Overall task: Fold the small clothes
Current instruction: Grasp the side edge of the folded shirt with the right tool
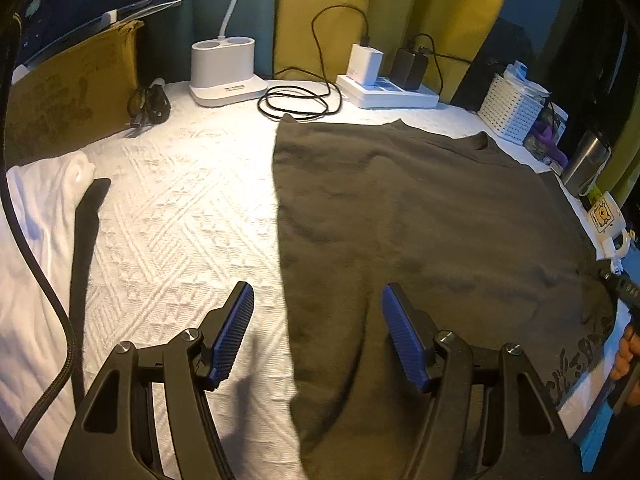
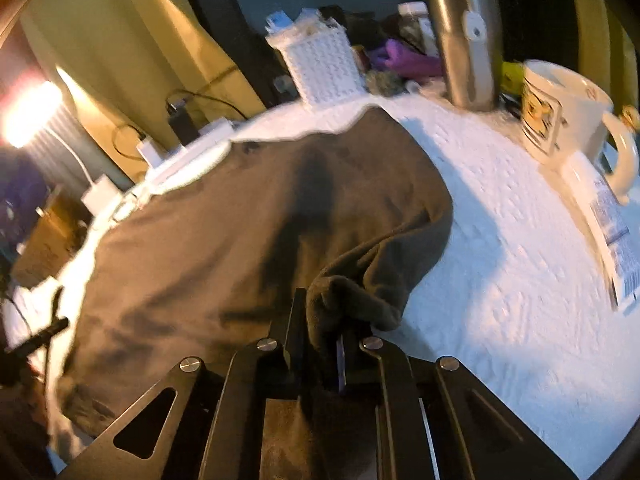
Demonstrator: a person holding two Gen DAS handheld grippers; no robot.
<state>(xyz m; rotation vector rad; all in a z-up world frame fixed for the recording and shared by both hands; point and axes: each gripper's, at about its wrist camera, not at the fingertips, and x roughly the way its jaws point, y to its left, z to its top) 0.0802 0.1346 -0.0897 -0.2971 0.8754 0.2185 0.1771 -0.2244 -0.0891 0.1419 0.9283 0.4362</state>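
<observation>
A dark olive-brown T-shirt (image 1: 420, 208) lies spread on the white textured cloth (image 1: 180, 208), with a pale print near its right edge. My left gripper (image 1: 318, 320) is open and empty, hovering just above the shirt's straight left edge, one blue pad over the white cloth and one over the shirt. My right gripper (image 2: 322, 320) is shut on a bunched edge of the T-shirt (image 2: 240, 220) and lifts that fold off the cloth. The right gripper's tip and hand also show at the far right of the left wrist view (image 1: 624, 292).
A folded white garment (image 1: 36, 240) lies at the left. At the back stand a white lamp base (image 1: 224, 68), a coiled black cable (image 1: 296, 102), a power strip (image 1: 392, 92) and a white basket (image 1: 512, 108). A steel tumbler (image 2: 468, 40) and a mug (image 2: 560, 112) stand at the right.
</observation>
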